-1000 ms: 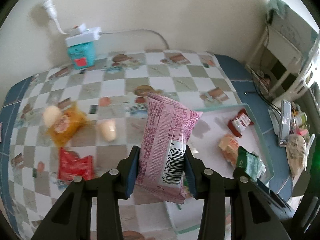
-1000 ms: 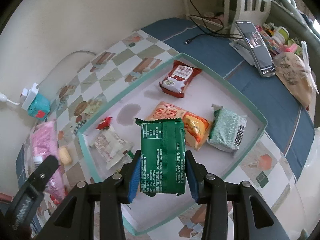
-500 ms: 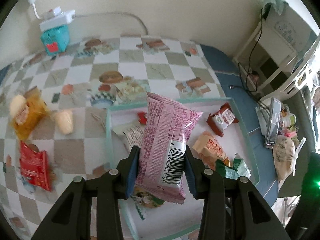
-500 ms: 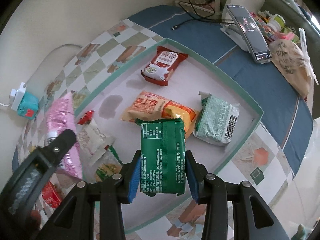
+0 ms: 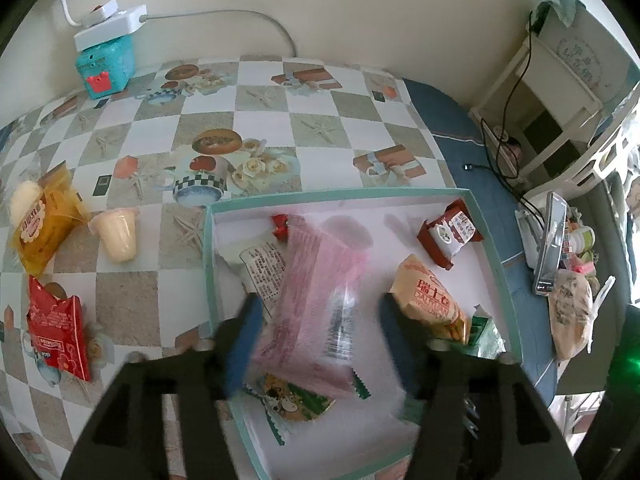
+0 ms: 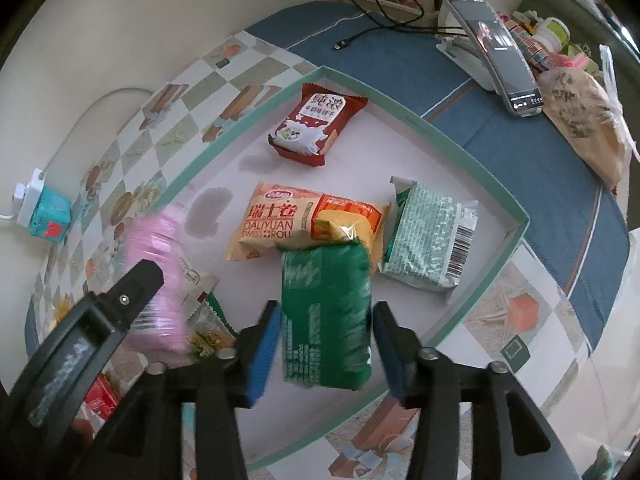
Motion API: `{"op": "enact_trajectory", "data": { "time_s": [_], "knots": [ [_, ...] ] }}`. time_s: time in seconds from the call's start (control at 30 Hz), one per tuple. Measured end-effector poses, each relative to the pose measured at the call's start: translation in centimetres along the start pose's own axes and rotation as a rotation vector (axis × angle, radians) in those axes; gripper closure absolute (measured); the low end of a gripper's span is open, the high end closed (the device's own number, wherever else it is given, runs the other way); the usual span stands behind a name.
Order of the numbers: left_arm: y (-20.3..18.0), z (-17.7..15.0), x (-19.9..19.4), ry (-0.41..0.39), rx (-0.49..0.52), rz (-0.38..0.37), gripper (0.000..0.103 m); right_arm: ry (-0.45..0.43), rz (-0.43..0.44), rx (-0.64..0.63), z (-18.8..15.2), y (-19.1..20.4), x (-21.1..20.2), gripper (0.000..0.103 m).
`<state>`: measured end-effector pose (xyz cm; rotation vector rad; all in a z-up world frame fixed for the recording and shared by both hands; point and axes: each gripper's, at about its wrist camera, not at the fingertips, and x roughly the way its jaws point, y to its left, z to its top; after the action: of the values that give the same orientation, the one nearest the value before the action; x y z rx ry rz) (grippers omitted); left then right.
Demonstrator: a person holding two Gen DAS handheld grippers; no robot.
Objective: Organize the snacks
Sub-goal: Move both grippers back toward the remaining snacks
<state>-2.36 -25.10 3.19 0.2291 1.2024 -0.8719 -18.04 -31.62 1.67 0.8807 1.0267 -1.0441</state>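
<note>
Left wrist view: checkered tablecloth [image 5: 256,116] with food prints, running up to a cream wall; a blue cloth [image 5: 460,136] covers the far right part.
Tray: teal-rimmed white tray [image 5: 340,196] on the table, several snacks inside.
Left gripper [image 5: 320,328]: jaws opening, pads clear of the pink packet [image 5: 320,292], which sits blurred between them over the tray.
Right gripper [image 6: 326,344]: jaws opening; green packet [image 6: 326,312] between the blue pads with a gap on each side, above the tray floor [image 6: 516,208].
In the tray: orange Swiss roll pack [image 6: 280,224], red-and-white pack [image 6: 316,124], pale green pack [image 6: 432,236].
Outside the tray: yellow pack [image 5: 42,228], red pack [image 5: 56,328] and a small cream cup [image 5: 116,232] on the checks (all left of the tray).
Room: teal box with a white plug [image 5: 106,56] by the wall; phone on a stand [image 6: 496,52]; white shelf [image 5: 560,80].
Hard to make out: both packets are motion-smeared, so possibly falling; the tray's near edge is hidden behind the gripper bodies.
</note>
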Motion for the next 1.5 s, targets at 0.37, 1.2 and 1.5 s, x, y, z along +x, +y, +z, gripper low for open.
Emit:
{"op": "enact_trajectory", "data": {
  "time_s": [0.37,1.2,1.5],
  "knots": [
    [3.8,0.3,-2.9,-0.044,-0.071,0.066,0.019,-0.012,0.021,-0.045,-0.5,1.2,0.2,0.020],
    [23.8,-4.4,-13.1,-0.120,-0.425,0.455,0.006,-0.175,0.090,-0.303,-5.9,10.8,-4.0,0.000],
    [29.3,-7.3,-15.2,-0.109,-0.543,0.553,0.006,-0.152,0.140,-0.414,-9.8,15.9,-4.3,0.000]
  ]
}}
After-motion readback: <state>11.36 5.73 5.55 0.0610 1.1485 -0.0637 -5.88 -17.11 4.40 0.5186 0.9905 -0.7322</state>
